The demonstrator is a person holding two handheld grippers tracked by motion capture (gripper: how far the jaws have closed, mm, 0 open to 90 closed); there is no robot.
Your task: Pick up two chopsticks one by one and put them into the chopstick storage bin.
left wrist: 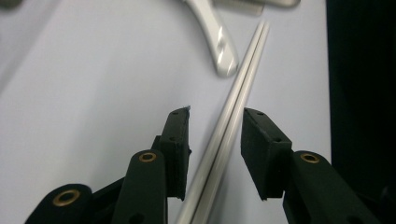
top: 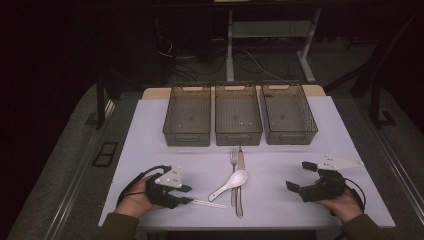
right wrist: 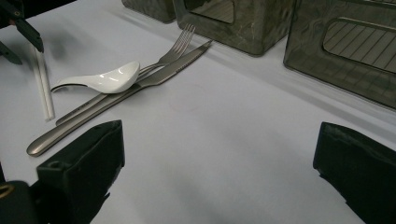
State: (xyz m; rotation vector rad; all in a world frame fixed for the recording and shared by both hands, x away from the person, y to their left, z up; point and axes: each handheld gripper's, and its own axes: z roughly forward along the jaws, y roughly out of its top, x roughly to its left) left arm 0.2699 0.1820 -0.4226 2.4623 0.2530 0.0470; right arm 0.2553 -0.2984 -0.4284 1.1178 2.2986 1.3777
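Two chopsticks (left wrist: 224,140) lie between the left claw's (left wrist: 215,140) part-open pads, untouched, at seven o'clock on the worktop (top: 150,145); the right claw (right wrist: 219,172) gapes wide, empty.

chopsticks (left wrist: 224,135) cut off below, spoon (left wrist: 215,39) cropped

The setting is a laboratory or test room arranged for recording, not a home. A white-topped table (top: 320,130) stands on a grey carpeted floor (top: 60,180) in a dark room lit mainly over the work surface. Behind it, loose cables (top: 200,62) trail across the floor beneath a desk with white metal legs (top: 230,45) (typical office or lab furniture). Three identical plastic bins (top: 238,121) are lined up side by side, a staged layout.
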